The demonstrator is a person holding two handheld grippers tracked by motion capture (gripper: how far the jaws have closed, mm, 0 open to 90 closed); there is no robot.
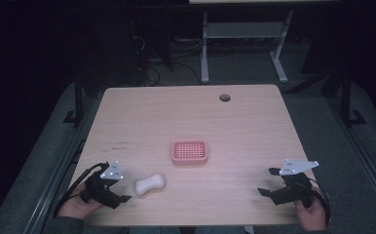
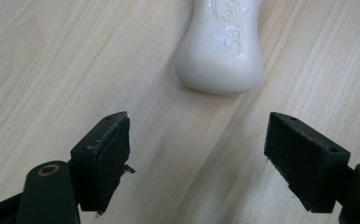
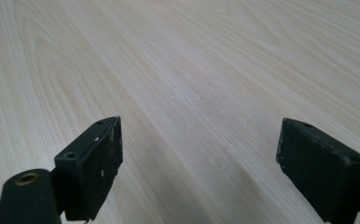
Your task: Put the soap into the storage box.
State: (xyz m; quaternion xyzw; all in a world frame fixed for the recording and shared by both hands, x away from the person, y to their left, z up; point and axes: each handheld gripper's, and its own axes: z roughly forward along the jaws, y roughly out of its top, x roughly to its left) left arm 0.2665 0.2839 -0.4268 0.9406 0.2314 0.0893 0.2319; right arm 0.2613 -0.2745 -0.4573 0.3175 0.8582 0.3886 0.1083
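A white bar of soap [image 1: 150,184] lies flat on the wooden table [image 1: 186,117], near its front left. My left gripper [image 1: 120,194] sits just left of it, open, and the soap [image 2: 222,44] lies a short way ahead of the gap between its jaws with nothing held. A pink slatted soap dish [image 1: 190,151] stands at the table's middle, empty. Near the front right edge my right gripper [image 1: 269,181] is open over bare wood, its fingers [image 3: 92,165] wide apart.
A round cable hole [image 1: 224,97] sits near the table's far edge. Beyond the table stand the white legs of another desk [image 1: 244,44] and cables on a dark floor.
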